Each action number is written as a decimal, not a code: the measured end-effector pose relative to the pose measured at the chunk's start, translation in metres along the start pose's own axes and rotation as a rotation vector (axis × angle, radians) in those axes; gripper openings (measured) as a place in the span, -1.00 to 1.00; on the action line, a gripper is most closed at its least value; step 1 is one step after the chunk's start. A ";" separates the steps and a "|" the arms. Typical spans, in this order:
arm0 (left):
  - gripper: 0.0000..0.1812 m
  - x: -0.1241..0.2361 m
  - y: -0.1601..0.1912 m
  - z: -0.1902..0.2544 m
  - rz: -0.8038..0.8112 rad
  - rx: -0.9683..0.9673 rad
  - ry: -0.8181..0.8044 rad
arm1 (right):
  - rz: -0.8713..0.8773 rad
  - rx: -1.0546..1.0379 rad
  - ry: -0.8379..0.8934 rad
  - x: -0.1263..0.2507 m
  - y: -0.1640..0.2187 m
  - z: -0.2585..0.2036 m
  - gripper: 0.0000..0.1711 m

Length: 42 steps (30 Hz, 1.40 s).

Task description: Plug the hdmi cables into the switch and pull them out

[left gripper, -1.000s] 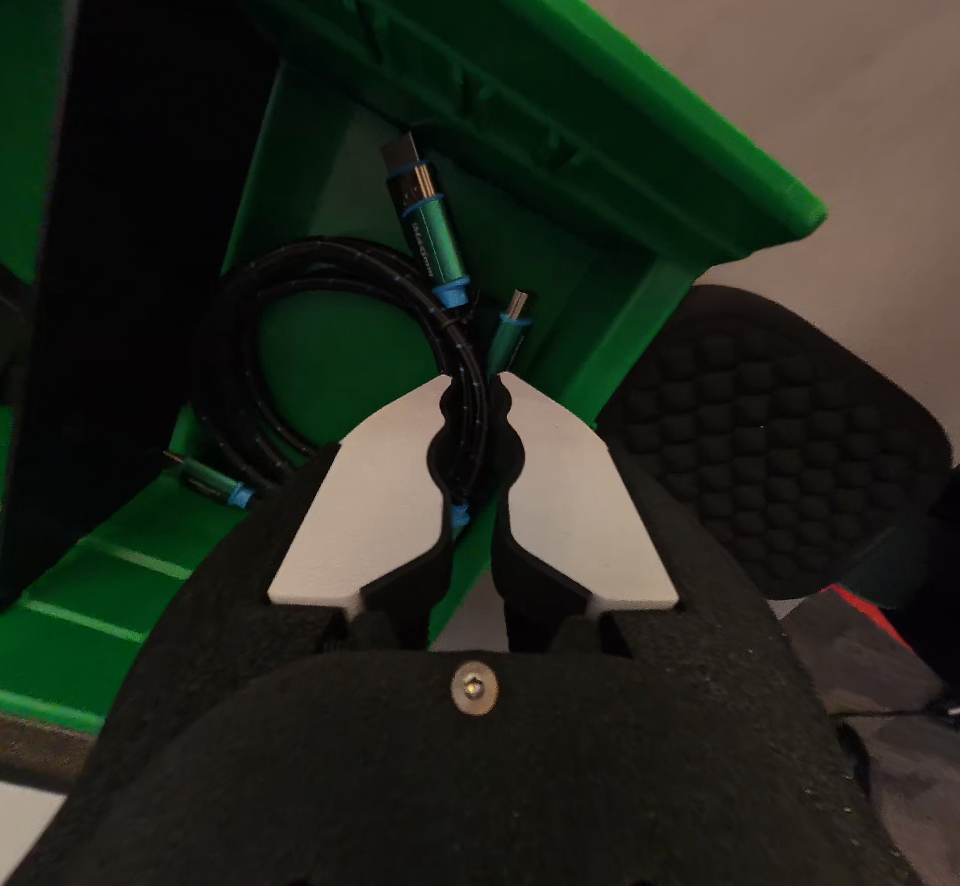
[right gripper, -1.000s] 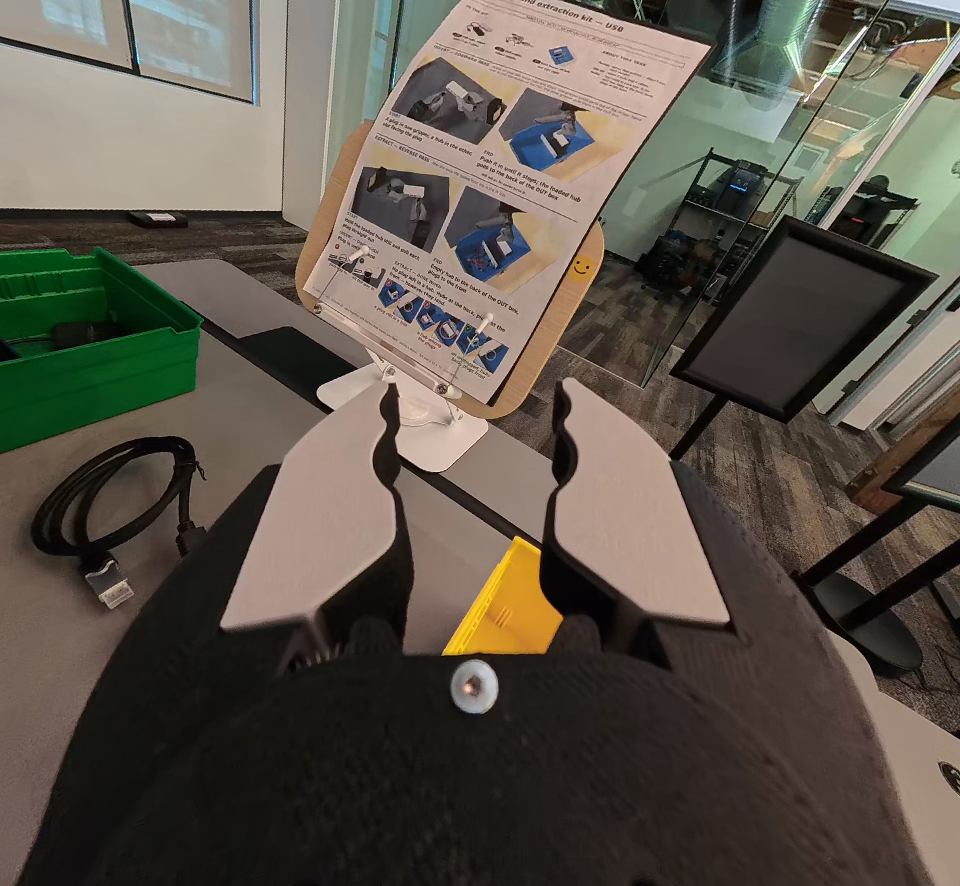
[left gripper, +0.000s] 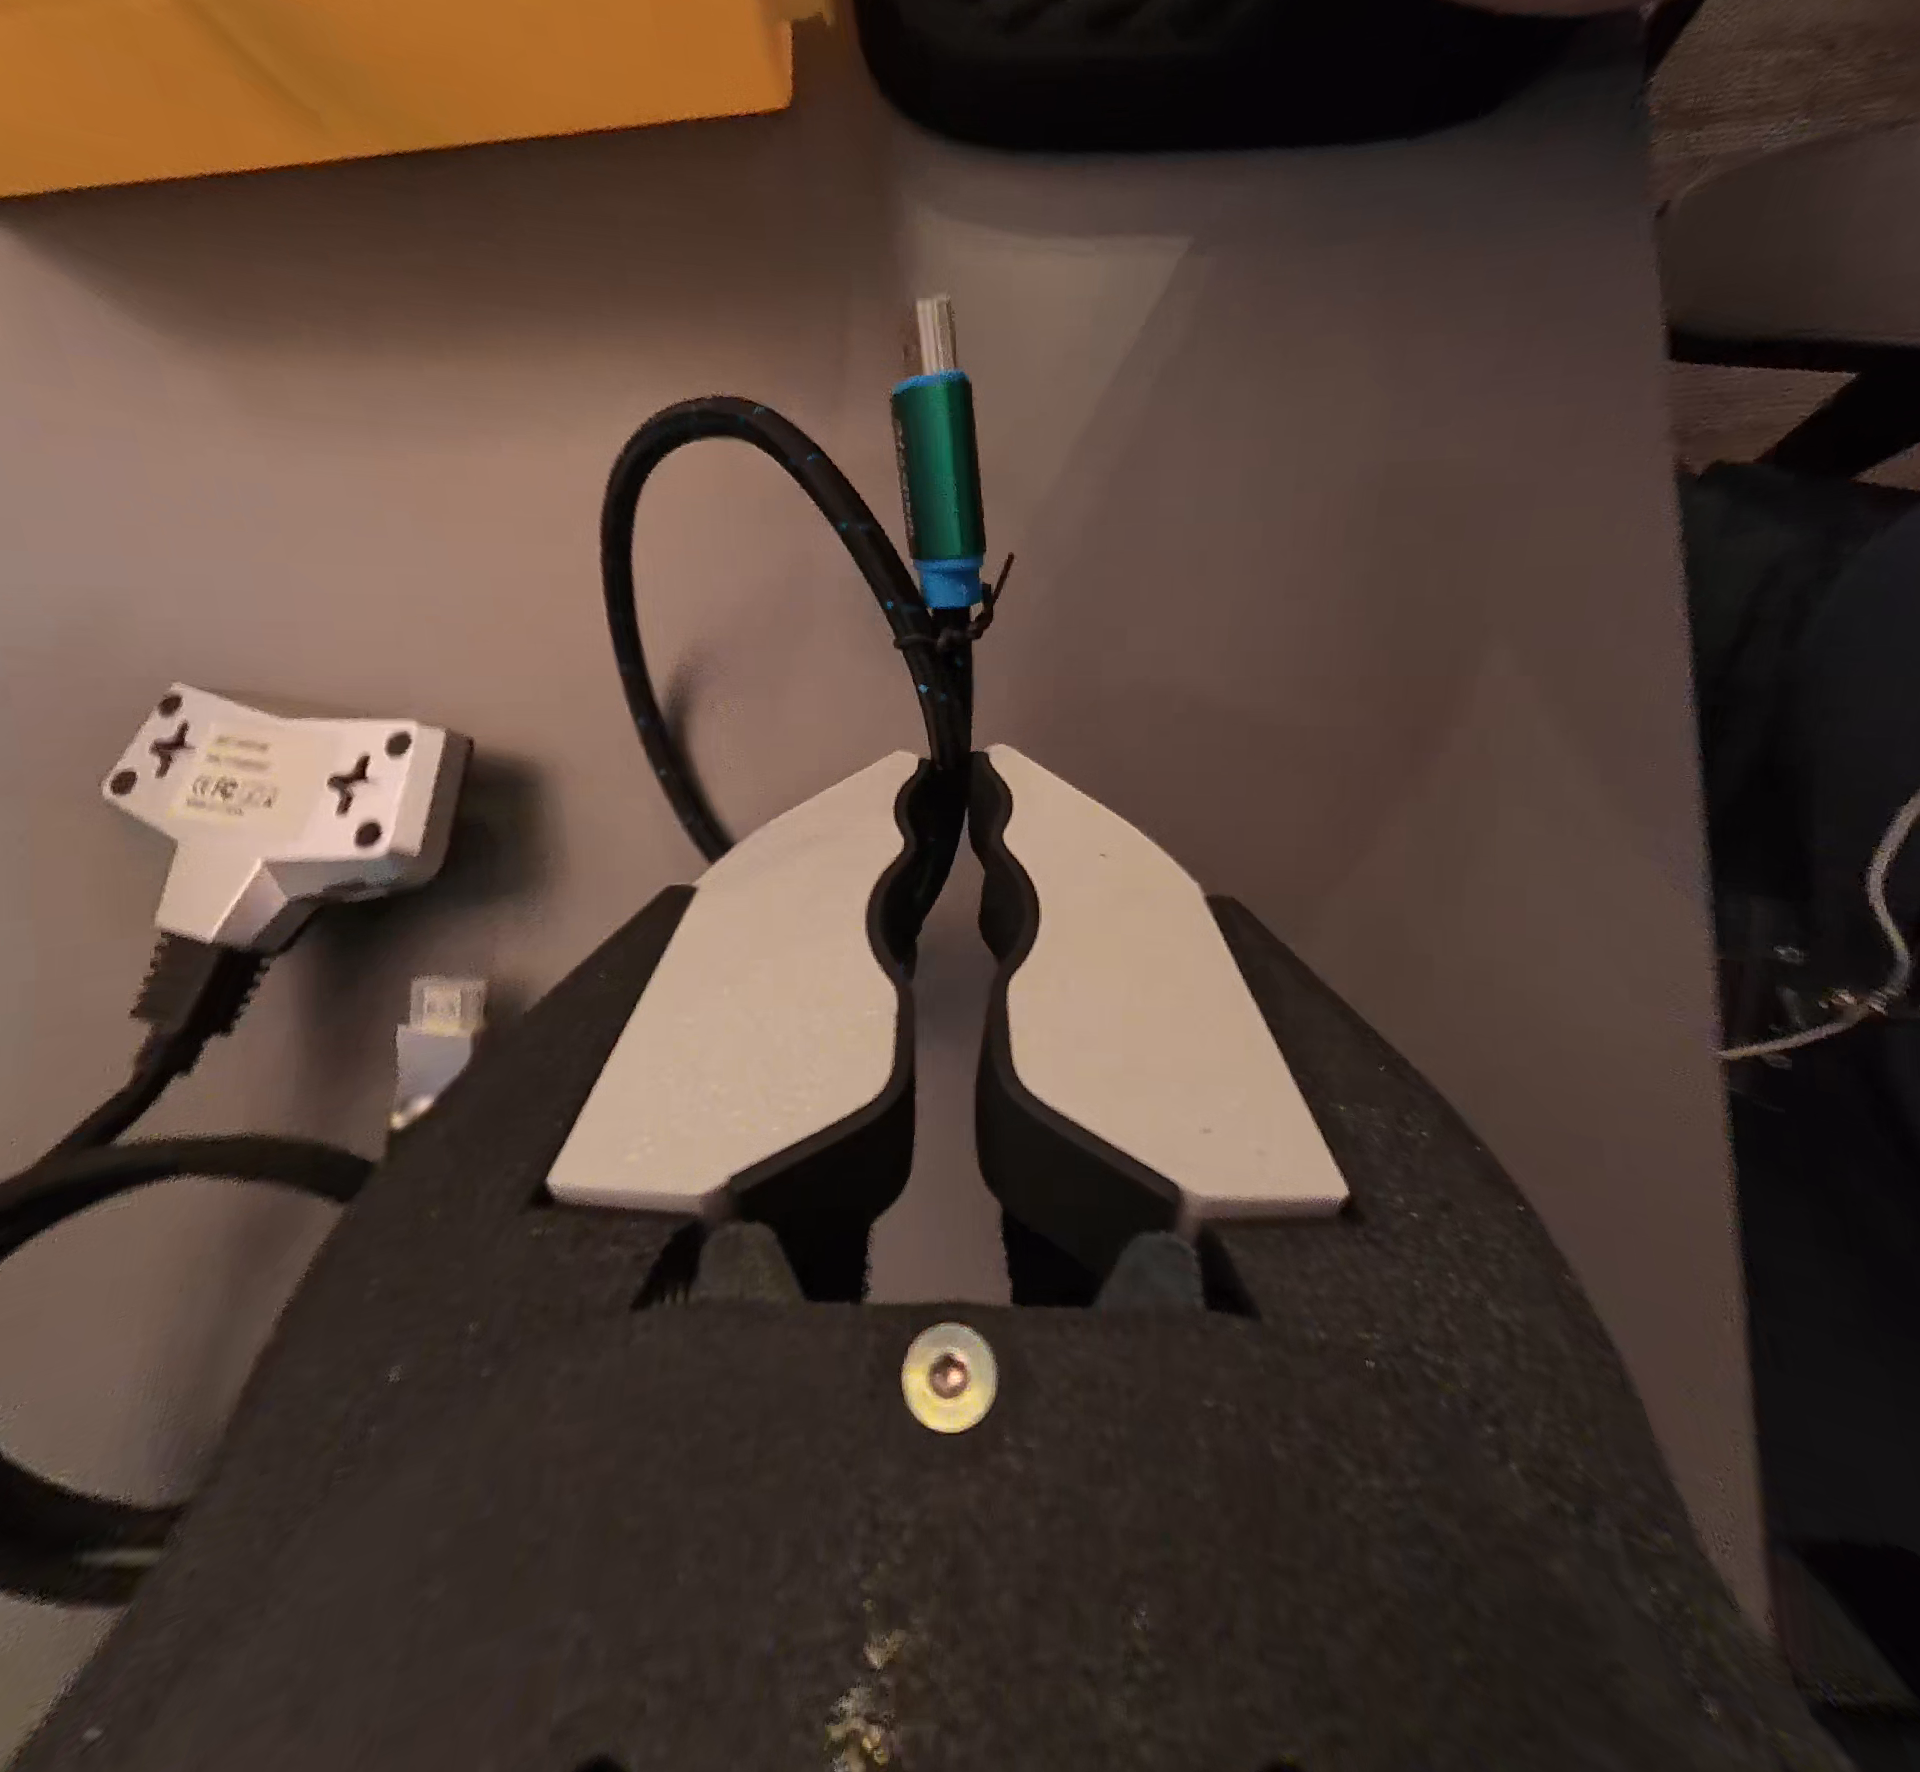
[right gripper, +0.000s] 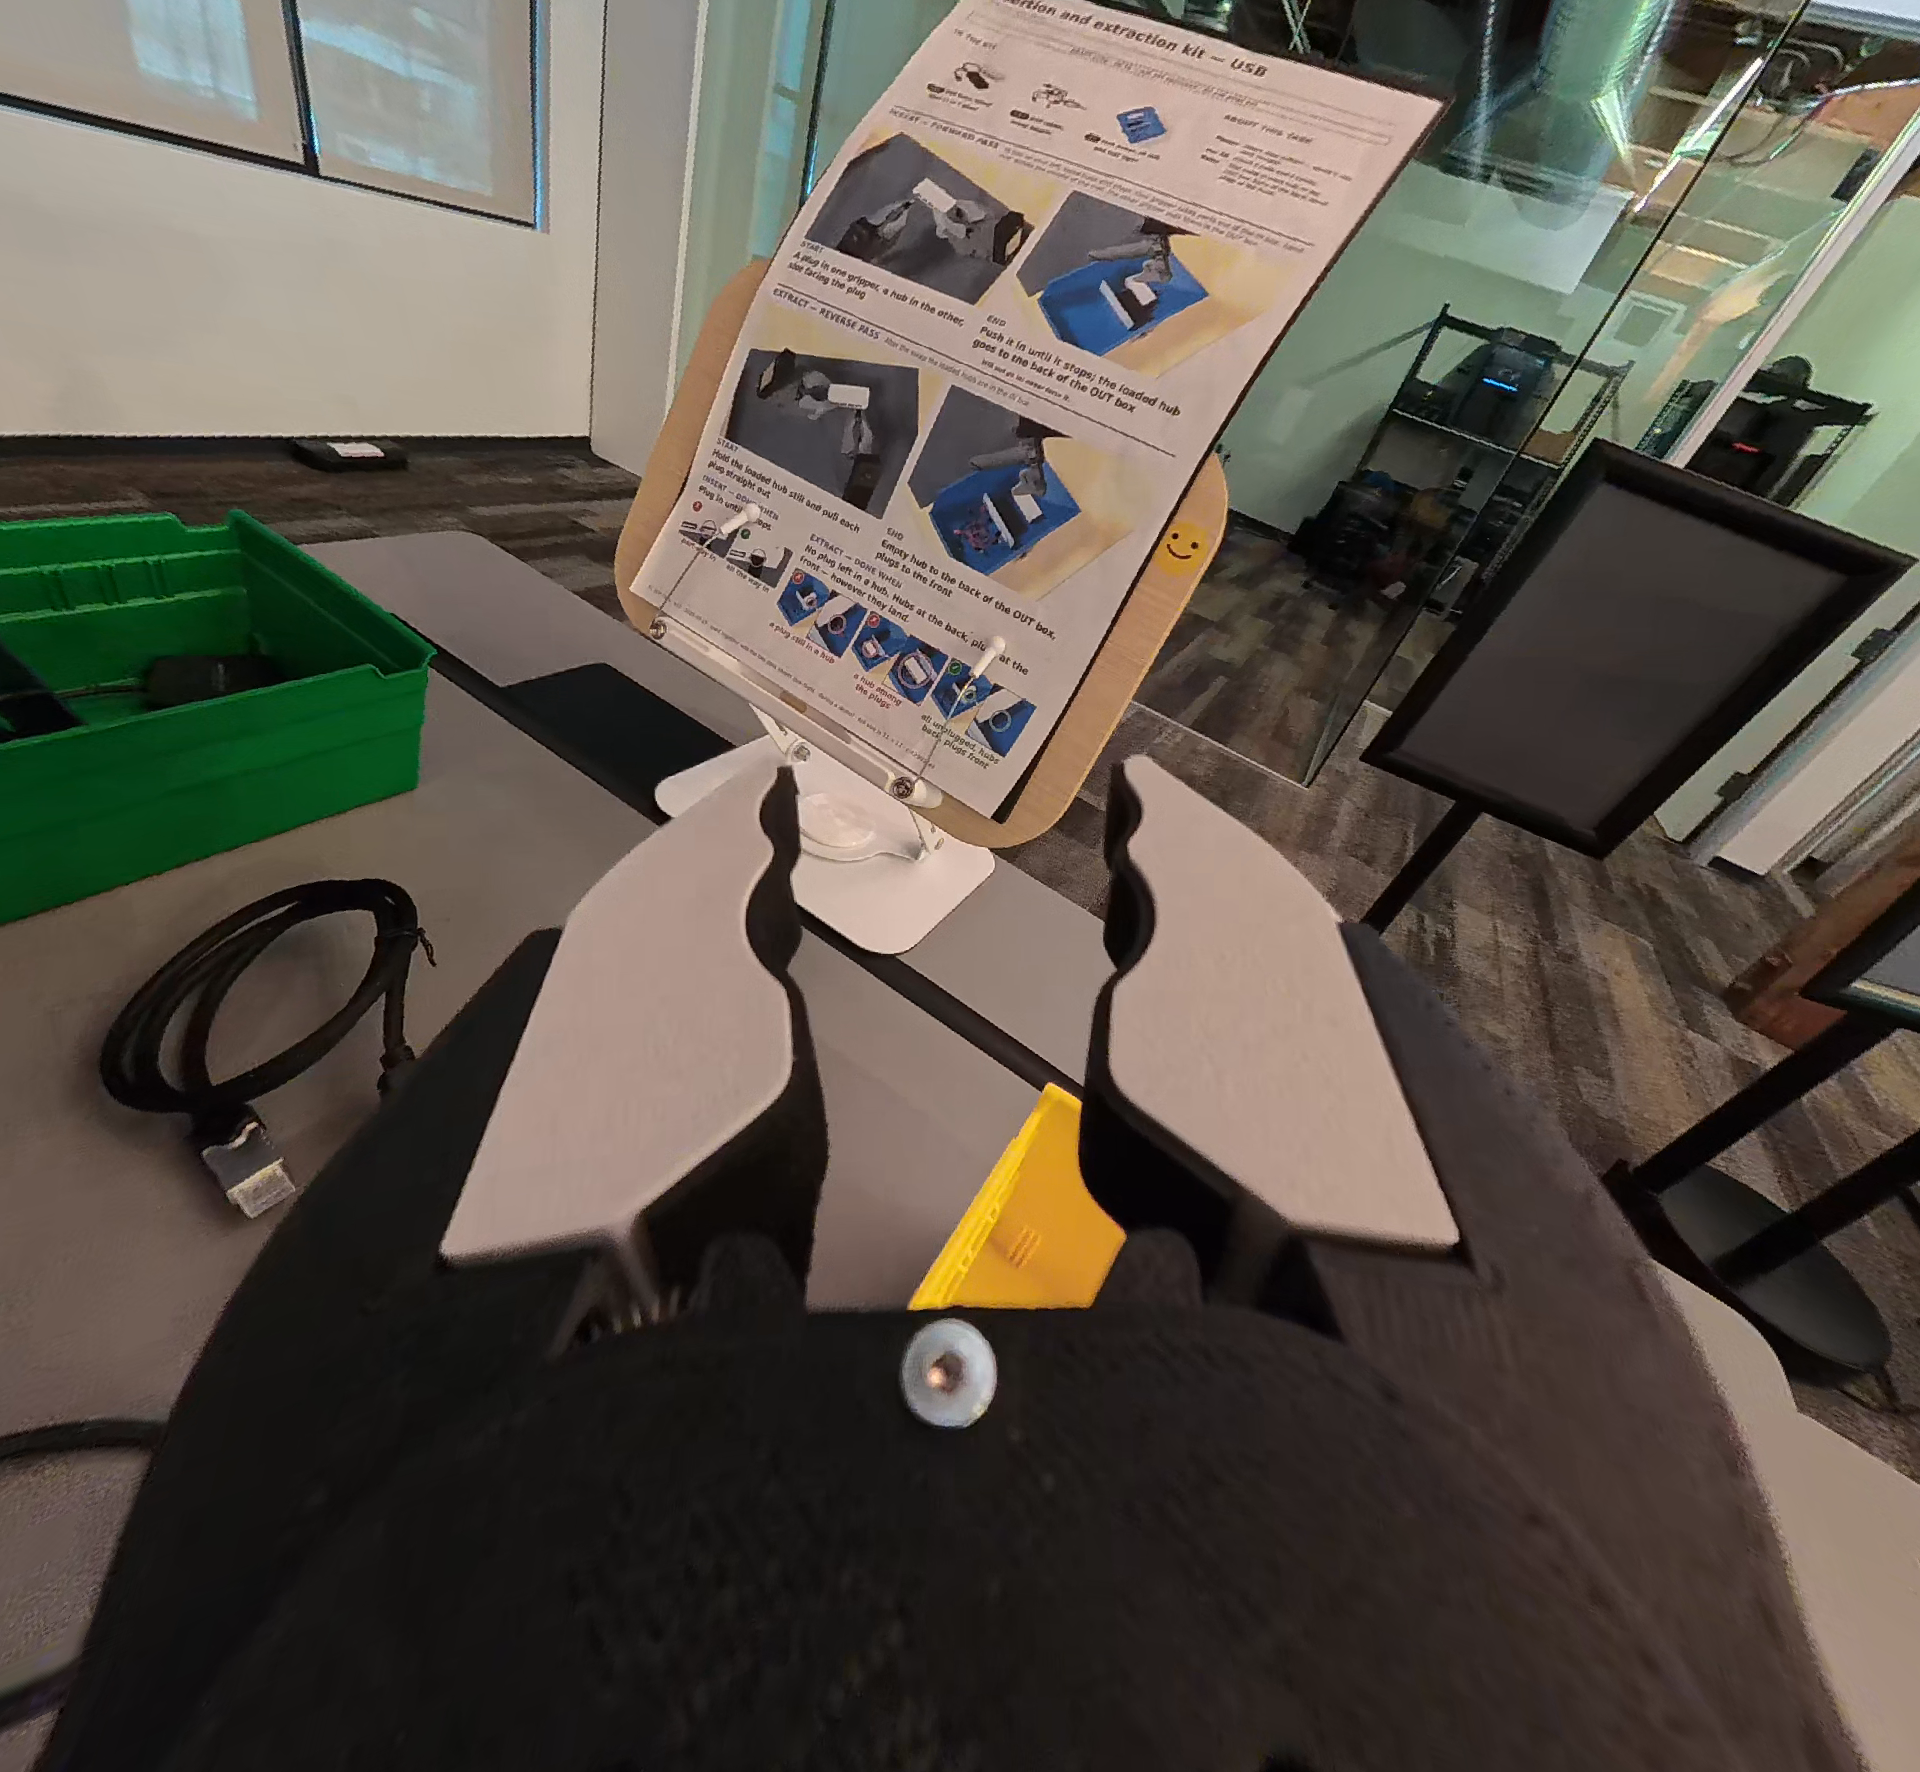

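In the left wrist view my left gripper (left gripper: 945, 772) is shut on a black braided HDMI cable (left gripper: 727, 465) just behind its green plug (left gripper: 935, 475). The plug's metal tip points away from me, above the grey table (left gripper: 1299, 579). The cable loops to the left and back under the fingers. The grey switch (left gripper: 281, 808) lies on the table at the left, underside up, with a black cable leaving its near end. A second grey plug (left gripper: 442, 1026) lies beside it. In the right wrist view my right gripper (right gripper: 951, 813) is open and empty above the table.
A yellow bin (left gripper: 395, 8) stands at the far left of the left wrist view and shows under the right fingers (right gripper: 1023, 1213). A green bin (right gripper: 208, 683) stands at the left. A coiled black cable (right gripper: 260, 984) lies near it. An instruction sheet on a stand (right gripper: 997, 392) rises ahead. The gap from one gripper's tips to the other's is roughly 35 cm.
My left gripper has carried the cable out of the green bin and now holds it over the grey table near the switch. My right gripper has barely moved and stays open.
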<state>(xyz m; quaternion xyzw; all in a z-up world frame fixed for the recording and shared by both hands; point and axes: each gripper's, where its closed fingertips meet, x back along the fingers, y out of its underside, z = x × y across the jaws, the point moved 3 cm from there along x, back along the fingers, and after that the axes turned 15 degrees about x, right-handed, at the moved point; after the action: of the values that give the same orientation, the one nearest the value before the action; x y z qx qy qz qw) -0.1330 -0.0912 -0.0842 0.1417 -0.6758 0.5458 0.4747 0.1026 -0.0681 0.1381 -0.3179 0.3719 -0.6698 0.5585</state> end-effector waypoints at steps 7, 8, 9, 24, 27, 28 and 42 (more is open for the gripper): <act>-0.64 -0.010 -0.017 -0.025 0.046 0.014 0.000 | 0.015 -0.019 0.011 0.006 0.001 0.007 -0.34; -0.65 -0.003 -0.021 -0.045 0.063 0.011 -0.074 | 0.022 -0.027 0.015 0.008 0.000 0.009 -0.34; -0.66 0.004 -0.022 -0.071 0.058 -0.008 -0.181 | 0.029 -0.035 0.016 0.009 0.000 0.010 -0.34; -0.76 -0.029 0.008 -0.195 -0.313 -0.431 -0.643 | 0.053 -0.072 0.035 0.017 0.001 0.021 -0.34; -0.81 -0.035 0.008 -0.203 -0.317 -0.401 -0.657 | 0.044 -0.072 0.034 0.016 0.002 0.021 -0.34; -0.81 -0.035 0.007 -0.205 -0.302 -0.377 -0.659 | 0.045 -0.073 0.033 0.016 0.002 0.020 -0.34; -0.84 0.077 -0.022 -0.176 0.128 -0.066 -0.631 | 0.022 0.081 -0.326 -0.026 -0.008 -0.071 -0.27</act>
<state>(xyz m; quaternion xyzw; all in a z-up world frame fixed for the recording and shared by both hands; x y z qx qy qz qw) -0.0712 0.0791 -0.0182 0.2457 -0.8145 0.4815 0.2108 0.0431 -0.0319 0.1070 -0.3957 0.2525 -0.6176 0.6311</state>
